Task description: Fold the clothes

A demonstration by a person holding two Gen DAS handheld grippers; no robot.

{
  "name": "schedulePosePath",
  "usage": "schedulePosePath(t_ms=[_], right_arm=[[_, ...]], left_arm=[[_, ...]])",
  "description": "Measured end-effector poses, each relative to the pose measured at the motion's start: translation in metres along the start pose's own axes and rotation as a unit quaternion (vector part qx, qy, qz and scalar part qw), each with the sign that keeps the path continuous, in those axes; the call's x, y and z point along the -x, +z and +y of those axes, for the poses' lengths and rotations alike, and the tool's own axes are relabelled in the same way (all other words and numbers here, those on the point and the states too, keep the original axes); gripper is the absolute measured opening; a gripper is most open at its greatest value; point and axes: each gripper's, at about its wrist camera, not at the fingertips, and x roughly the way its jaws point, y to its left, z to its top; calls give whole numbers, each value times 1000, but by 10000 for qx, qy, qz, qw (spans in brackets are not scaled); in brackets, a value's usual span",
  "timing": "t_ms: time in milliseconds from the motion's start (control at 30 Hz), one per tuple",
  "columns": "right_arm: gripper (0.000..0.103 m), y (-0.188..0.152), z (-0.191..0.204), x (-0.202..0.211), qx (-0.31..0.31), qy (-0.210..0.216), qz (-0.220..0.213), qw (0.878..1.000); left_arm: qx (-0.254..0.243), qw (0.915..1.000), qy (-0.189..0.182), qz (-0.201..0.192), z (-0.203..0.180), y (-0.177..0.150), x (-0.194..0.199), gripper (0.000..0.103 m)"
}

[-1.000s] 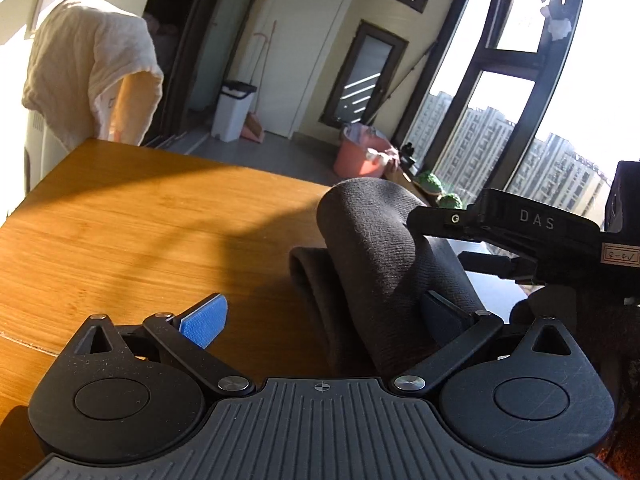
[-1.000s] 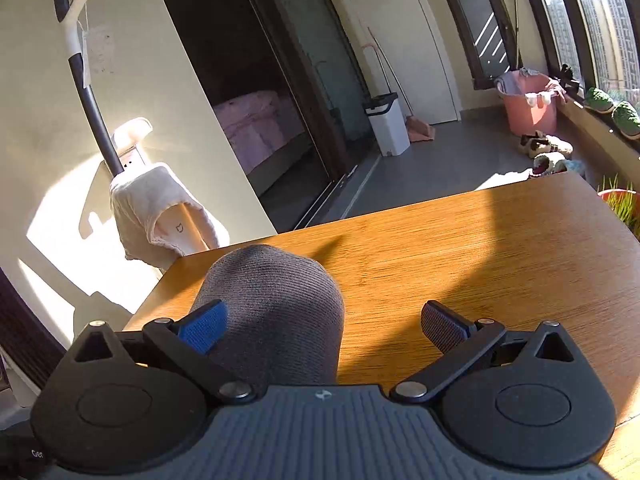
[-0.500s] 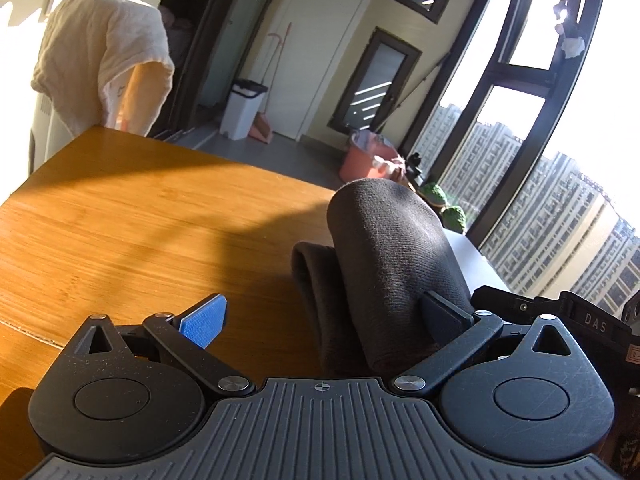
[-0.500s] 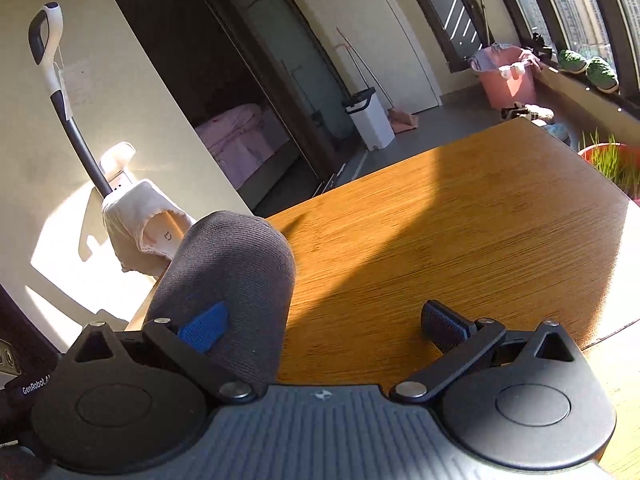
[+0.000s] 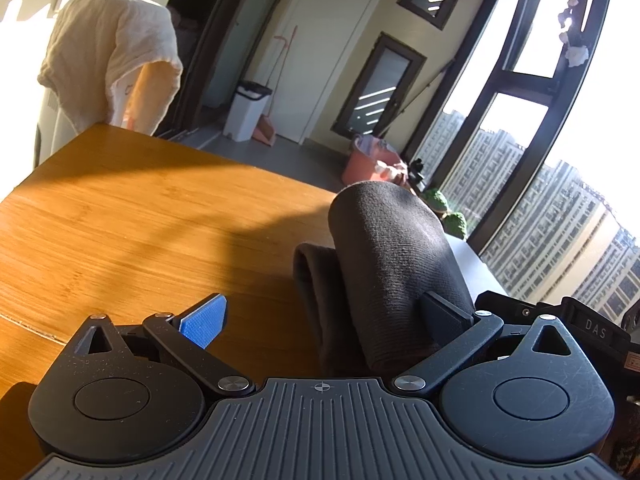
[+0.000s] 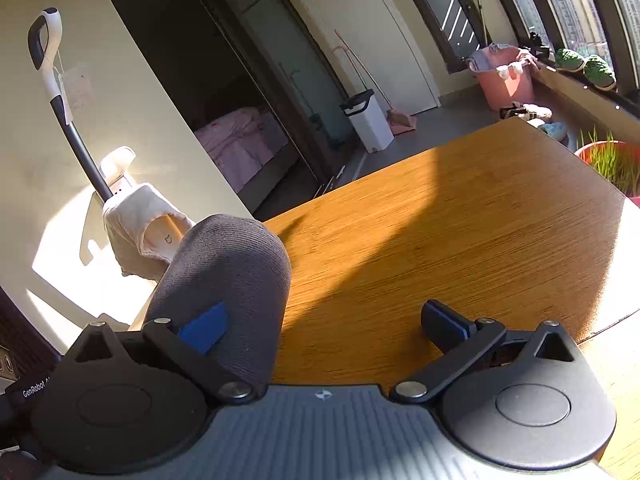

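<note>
**Inspector A:** Where the dark grey garment [image 5: 394, 248] lies on the wooden table [image 5: 132, 216], it is bunched into a raised roll, draped over the right-hand finger of the left gripper [image 5: 320, 316]. A lower fold of the same cloth rests on the table just beside it.

**Inspector B:** And the tongs themselves?

**Inspector A:** The left gripper's fingers stand wide apart; the blue pad [image 5: 204, 322] is bare and touches nothing. The right gripper [image 6: 322, 326] is likewise spread, with the garment [image 6: 228, 268] lying over its left-hand finger. Neither pinches the cloth between its pads.

**Inspector B:** Is the cloth lifted clear of the table?

**Inspector A:** The view is poor on that point; the underside of the roll is hidden, so it cannot be told.

**Inspector B:** Surroundings?

**Inspector A:** A cream towel [image 5: 108, 56] hangs beyond the far table edge, near an upright vacuum handle [image 6: 52, 64]. A white bin [image 5: 248, 110] stands by the door, a pink tub [image 6: 504, 76] by the windows [image 5: 516, 128].
</note>
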Motion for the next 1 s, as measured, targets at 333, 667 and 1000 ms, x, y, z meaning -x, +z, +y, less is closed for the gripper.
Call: schedulePosePath(t_ms=[333,667,1000], right_arm=[[103,1,0,-2,-44,113,16,9999],[103,7,13,-6,278,117,-46,9995],[103,38,41,-66,695,-136,495,9963]], left_arm=[[-5,10000,19,-6,-1,0,1,103],[23,10000,2,-2,0,-1,1,103],[195,9997,-42,105,5,2,-4,103]])
